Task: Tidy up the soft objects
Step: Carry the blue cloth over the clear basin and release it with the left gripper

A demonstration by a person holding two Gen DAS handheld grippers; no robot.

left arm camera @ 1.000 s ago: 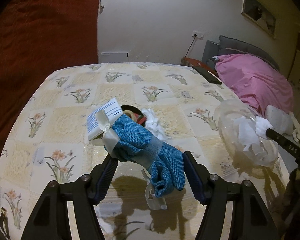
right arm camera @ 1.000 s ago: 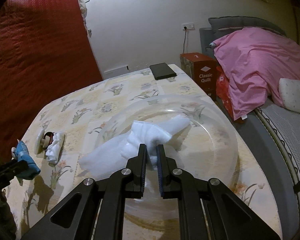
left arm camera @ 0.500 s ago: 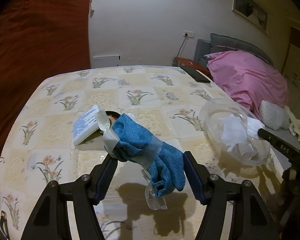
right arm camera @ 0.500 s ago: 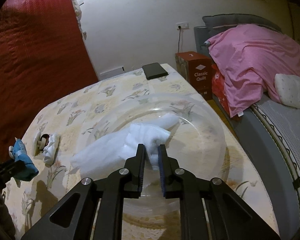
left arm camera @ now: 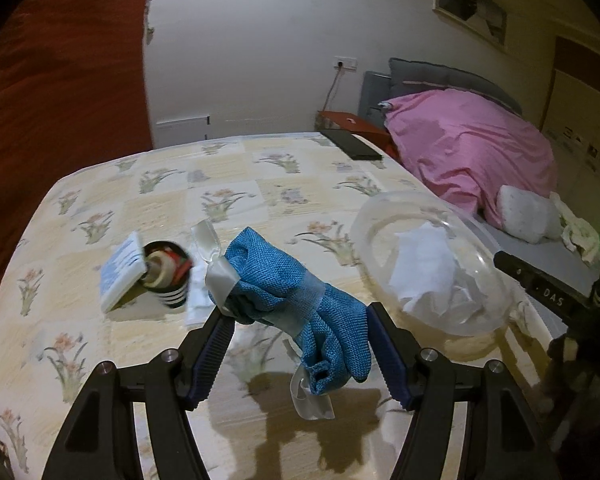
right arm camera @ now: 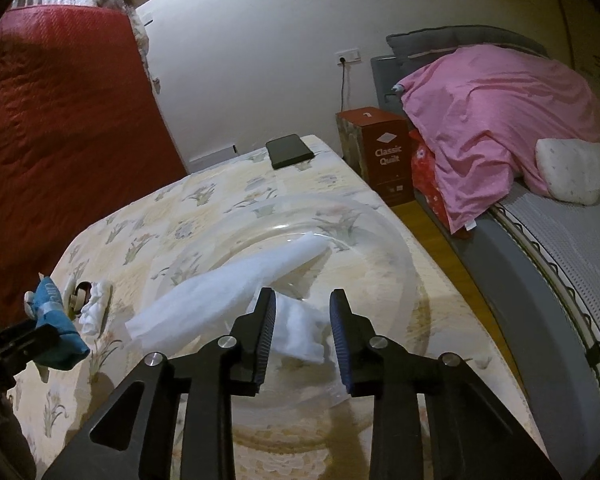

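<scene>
Since a moment ago our right gripper (right arm camera: 302,314) has spread its fingers, white cloth (right arm camera: 236,296) released inside the clear bowl (right arm camera: 396,272), our left gripper (left arm camera: 296,320) pinching the blue cloth (left arm camera: 296,300) above the flowered table (left arm camera: 236,184), left of the bowl.

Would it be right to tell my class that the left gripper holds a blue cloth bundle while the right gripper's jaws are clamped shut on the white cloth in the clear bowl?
Not quite. The right wrist view shows the right gripper with its jaws apart around the white cloth in the clear bowl. The left gripper does hold the blue cloth bundle.
</scene>
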